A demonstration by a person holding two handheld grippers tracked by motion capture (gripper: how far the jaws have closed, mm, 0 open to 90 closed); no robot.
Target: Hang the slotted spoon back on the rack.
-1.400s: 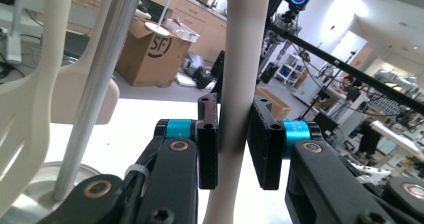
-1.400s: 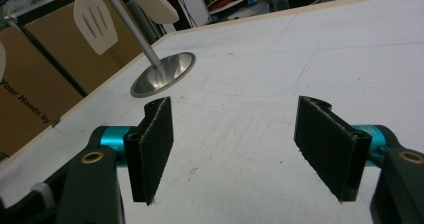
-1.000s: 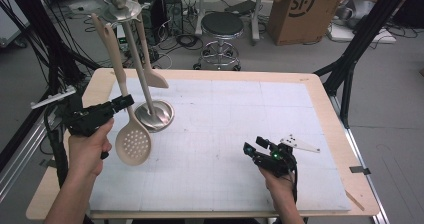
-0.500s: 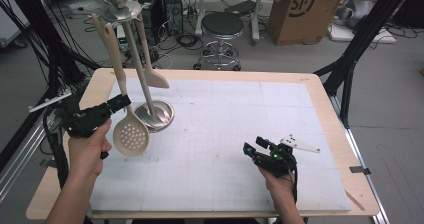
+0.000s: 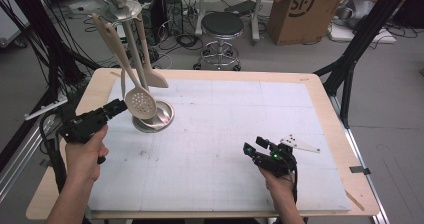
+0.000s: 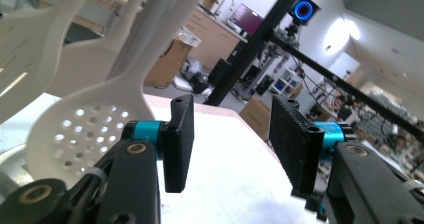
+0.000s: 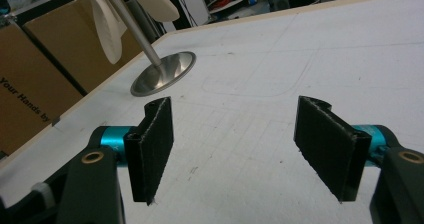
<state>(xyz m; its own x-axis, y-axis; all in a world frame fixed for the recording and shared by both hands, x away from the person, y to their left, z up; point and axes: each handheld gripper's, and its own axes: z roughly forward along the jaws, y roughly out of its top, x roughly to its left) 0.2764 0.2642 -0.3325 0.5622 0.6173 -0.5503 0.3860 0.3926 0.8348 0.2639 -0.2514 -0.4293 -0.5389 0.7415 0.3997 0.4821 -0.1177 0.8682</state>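
— Any writing to read?
— "SF" in a dark ring on the brown cardboard box [image 5: 296, 11] on the floor beyond the tabletop [image 5: 320, 91]. "Your Hands by" on another brown carton [image 7: 30, 91] in the right gripper view.

— Look of the slotted spoon?
— Cream-coloured plastic slotted spoon [image 5: 140, 103]: round, shallow bowl pierced with small holes, long slim handle. Same perforated bowl [image 6: 82, 131] close up in the left gripper view, just beside the left tool's near pad.

— Position?
— Hanging from the top of the silver metal utensil stand [image 5: 157, 120] at the tabletop's far left, alongside a cream plastic spatula [image 5: 152, 76]. Bowl low, over the stand's round base.

— Long axis?
— Steeply upright, tilted: handle end up and to the left at the stand's top, bowl down and to the right.

— Left tool [image 5: 120, 105]?
— Released; jaws just opening, nothing between the pads, tips just beside the spoon's bowl.

— Right tool [image 5: 254, 148]?
— Also released, pads well apart over bare white mat, near the tabletop's front right.
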